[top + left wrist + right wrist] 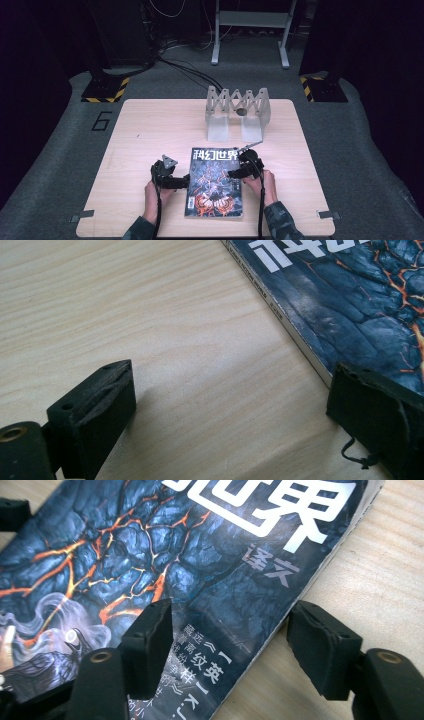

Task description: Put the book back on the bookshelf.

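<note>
A magazine (215,182) with a dark blue cover, orange cracks and white Chinese title lies flat at the front middle of the table. My left gripper (186,179) is at its left edge, low over the wood. In the left gripper view the magazine (350,300) has one jaw at its spine edge and the other over bare wood; the gripper (230,390) is open. My right gripper (235,172) is at the right edge. In the right gripper view it (232,630) straddles the edge of the magazine (175,555), one jaw above the cover and one over the table, open.
A grey zigzag folding rack (238,112) stands at the back middle of the light wooden table (150,125). Bare wood stretches left and right of the magazine. Cables and black stands with striped bases lie on the floor beyond.
</note>
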